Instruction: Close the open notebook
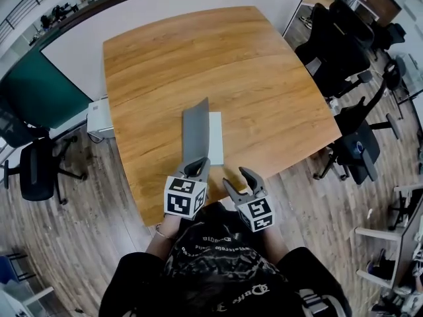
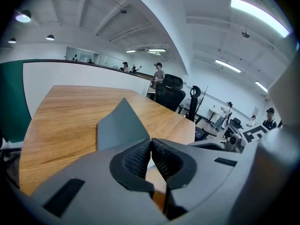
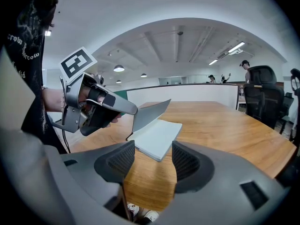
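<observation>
The notebook lies near the front edge of the wooden table (image 1: 264,78), its white pages (image 1: 216,139) flat. Its grey cover (image 1: 196,132) stands lifted, almost upright, above the left side of the pages. My left gripper (image 1: 197,168) is shut on the cover's near edge; in the left gripper view the cover (image 2: 119,123) rises from between the closed pads (image 2: 140,156). My right gripper (image 1: 239,178) hangs open to the right, just short of the pages, with nothing between its jaws. The right gripper view shows the pages (image 3: 157,136), the raised cover (image 3: 149,114) and the left gripper (image 3: 123,108) pinching it.
Black office chairs (image 1: 344,51) stand to the table's right and another chair (image 1: 36,170) to its left. A white box (image 1: 99,119) sits by the table's left edge. A white and green partition (image 1: 73,45) runs behind the table. People stand far off in the room (image 2: 159,74).
</observation>
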`<state>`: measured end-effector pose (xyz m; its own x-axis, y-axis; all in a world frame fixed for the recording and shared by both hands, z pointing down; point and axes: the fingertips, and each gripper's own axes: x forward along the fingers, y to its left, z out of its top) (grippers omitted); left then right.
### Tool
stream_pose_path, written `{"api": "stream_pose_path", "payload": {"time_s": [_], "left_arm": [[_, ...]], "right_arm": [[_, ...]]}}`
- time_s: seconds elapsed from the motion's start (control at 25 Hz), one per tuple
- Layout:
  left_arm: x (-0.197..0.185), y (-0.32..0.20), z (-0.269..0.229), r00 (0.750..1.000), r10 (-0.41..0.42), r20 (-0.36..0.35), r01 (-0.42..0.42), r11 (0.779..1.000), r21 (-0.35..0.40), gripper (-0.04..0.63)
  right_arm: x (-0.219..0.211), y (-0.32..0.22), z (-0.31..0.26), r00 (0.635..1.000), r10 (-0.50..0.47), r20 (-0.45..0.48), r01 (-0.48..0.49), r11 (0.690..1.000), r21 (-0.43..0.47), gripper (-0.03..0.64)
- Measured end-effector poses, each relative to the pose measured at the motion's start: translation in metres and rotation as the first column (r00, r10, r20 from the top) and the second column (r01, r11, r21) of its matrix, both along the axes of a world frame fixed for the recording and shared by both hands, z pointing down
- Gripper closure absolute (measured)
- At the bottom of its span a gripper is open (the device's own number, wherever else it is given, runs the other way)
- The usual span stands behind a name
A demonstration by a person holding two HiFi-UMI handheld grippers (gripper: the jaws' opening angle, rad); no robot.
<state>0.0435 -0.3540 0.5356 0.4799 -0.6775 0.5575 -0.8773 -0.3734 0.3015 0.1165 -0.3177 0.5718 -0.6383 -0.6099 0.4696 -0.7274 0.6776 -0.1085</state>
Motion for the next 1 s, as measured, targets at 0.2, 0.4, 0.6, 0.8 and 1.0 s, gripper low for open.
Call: {"api": "stream_pose_path", "payload": {"time_s": [0.2,0.4,0.6,0.8,1.0], "left_arm": [[0.02,-0.003,0.018,0.999,0.037,0.016,-0.036,0.998,-0.042,0.569],[0.035,-0.006,0.036,0.997,0.071,0.018,-0.069,0.994,-0.09,0.569],[0.047,-0.008,0.056,0.995,0.093,0.028,-0.088,0.986,-0.139,0.569],[0.053,-0.011,0.07,0.993,0.109,0.038,-0.101,0.979,-0.179,0.569],[0.058,-0.012,0.087,0.99,0.127,0.057,-0.112,0.969,-0.22,0.569]], "right_arm": [[0.01,0.001,0.002,1.0,0.027,-0.008,-0.027,1.0,-0.009,0.376],[0.018,-0.001,0.004,0.999,0.051,-0.013,-0.051,0.999,-0.013,0.376],[0.027,-0.004,0.007,0.997,0.071,-0.019,-0.072,0.997,-0.016,0.376],[0.034,-0.01,0.008,0.995,0.098,-0.014,-0.098,0.995,-0.023,0.376],[0.042,-0.017,0.008,0.992,0.127,0.001,-0.127,0.992,-0.028,0.376]]}}
